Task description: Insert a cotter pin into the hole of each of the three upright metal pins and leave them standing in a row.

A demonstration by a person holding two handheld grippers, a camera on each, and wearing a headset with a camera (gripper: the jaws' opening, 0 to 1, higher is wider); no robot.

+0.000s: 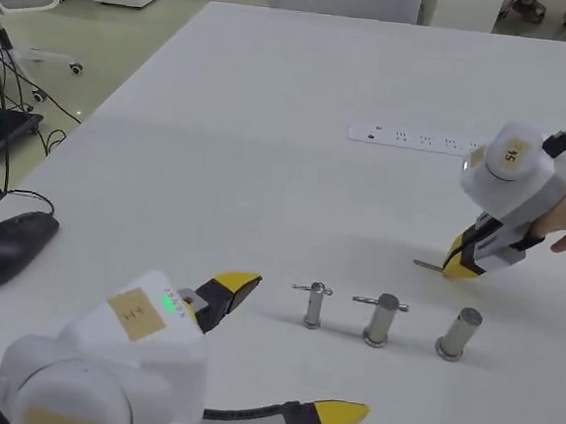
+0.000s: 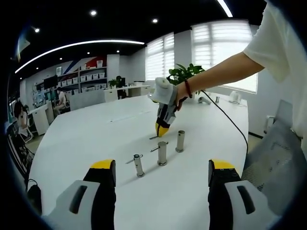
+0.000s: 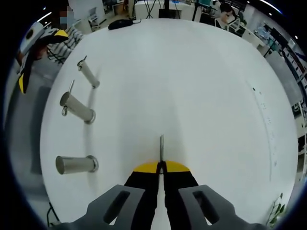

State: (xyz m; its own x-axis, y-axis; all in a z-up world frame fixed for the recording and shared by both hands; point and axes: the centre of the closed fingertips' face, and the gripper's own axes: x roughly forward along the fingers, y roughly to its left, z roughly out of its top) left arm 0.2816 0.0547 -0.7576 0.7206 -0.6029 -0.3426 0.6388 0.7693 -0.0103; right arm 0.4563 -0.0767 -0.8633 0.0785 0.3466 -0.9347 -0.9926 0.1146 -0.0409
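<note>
Left claw [image 1: 301, 348] spread wide just before the row of three upright metal pins [image 1: 382, 320] on the white surface [image 1: 271, 122], two already holding cotter pins [image 1: 312, 288], right claw [image 1: 454, 267] just beyond the row, closed on a third cotter pin [image 1: 427, 265].

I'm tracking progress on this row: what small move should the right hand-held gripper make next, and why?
Probably bring the cotter pin, pinched in the shut right hand-held gripper, across to the bare metal pin and aim it at its top; the other two metal pins already hold theirs.
</note>
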